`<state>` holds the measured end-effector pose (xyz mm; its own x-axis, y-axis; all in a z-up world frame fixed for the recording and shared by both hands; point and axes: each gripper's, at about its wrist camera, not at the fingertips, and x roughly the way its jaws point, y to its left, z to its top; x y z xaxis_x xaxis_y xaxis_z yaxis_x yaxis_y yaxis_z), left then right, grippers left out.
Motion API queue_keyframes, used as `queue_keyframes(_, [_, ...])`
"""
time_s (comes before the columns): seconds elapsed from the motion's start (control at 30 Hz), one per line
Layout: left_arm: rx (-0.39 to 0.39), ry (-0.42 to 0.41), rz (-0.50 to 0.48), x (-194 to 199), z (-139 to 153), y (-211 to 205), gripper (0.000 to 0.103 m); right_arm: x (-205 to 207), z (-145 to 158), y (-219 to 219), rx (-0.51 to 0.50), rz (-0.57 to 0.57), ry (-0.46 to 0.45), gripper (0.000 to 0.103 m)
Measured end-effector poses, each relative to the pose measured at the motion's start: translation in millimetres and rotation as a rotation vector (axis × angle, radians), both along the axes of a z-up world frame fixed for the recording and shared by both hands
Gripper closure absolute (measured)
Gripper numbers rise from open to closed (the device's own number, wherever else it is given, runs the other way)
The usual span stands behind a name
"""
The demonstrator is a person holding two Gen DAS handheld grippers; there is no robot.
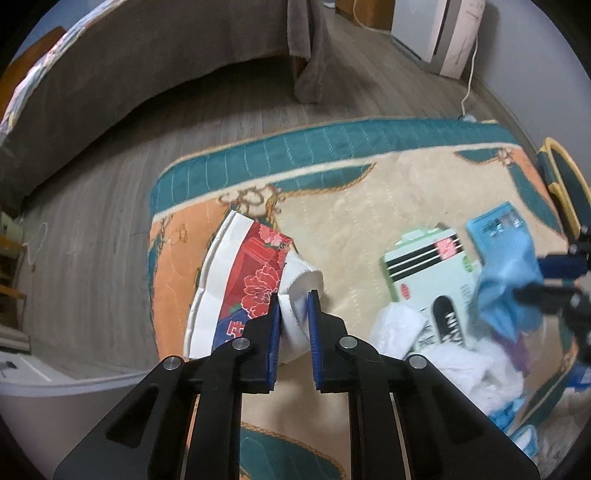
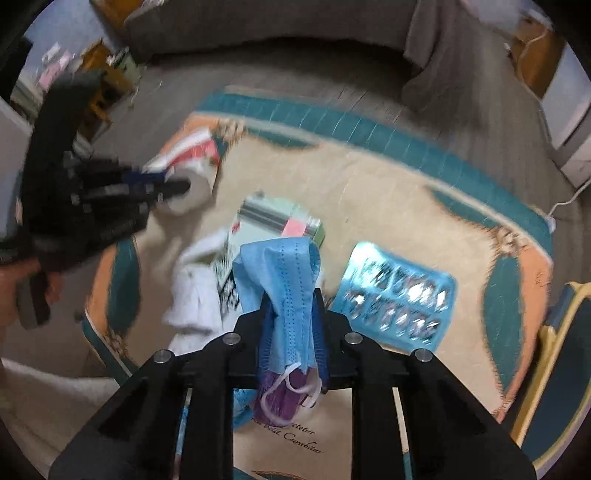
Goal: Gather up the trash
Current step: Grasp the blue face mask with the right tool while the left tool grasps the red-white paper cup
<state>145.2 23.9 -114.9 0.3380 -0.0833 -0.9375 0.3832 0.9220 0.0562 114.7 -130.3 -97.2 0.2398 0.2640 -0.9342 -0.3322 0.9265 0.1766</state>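
Observation:
My left gripper (image 1: 294, 299) is shut on a white paper roll (image 1: 301, 291) beside a red flowered wrapper (image 1: 255, 273). In the right wrist view the left gripper (image 2: 173, 184) shows at the left, pinching that roll (image 2: 195, 190). My right gripper (image 2: 293, 295) is shut on a blue face mask (image 2: 291, 269), with something purple (image 2: 280, 398) tucked under it. In the left wrist view the right gripper (image 1: 532, 288) holds the mask (image 1: 506, 288) at the right edge. A green-and-white box (image 2: 280, 221), a blue blister pack (image 2: 399, 299) and crumpled white tissue (image 2: 195, 295) lie on the mat.
Everything lies on a quilted mat with a teal border (image 1: 332, 140) on a wooden floor (image 1: 92, 229). A grey sofa (image 1: 129, 66) stands behind, and a white appliance (image 1: 436, 29) with a cable at the back right. A yellow-edged dark object (image 2: 561, 350) sits at the mat's right.

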Motion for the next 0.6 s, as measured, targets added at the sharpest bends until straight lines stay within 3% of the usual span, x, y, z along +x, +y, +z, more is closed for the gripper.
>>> queue_keyframes(0.13, [-0.025, -0.050, -0.015, -10, 22, -4, 0.088, -2, 30, -12, -0.006, -0.057, -0.077, 0.084])
queue_keyframes(0.27, [-0.040, -0.102, -0.049, -24, 43, -15, 0.088, -5, 57, -28, -0.105, -0.133, -0.180, 0.084])
queue_keyframes(0.4, [-0.041, -0.157, -0.079, -35, 63, -33, 0.088, -5, 82, -57, -0.041, -0.287, -0.192, 0.084])
queue_keyframes(0.6, [-0.066, -0.234, -0.132, -55, 88, -67, 0.088, -16, 111, -85, -0.011, -0.392, -0.232, 0.084])
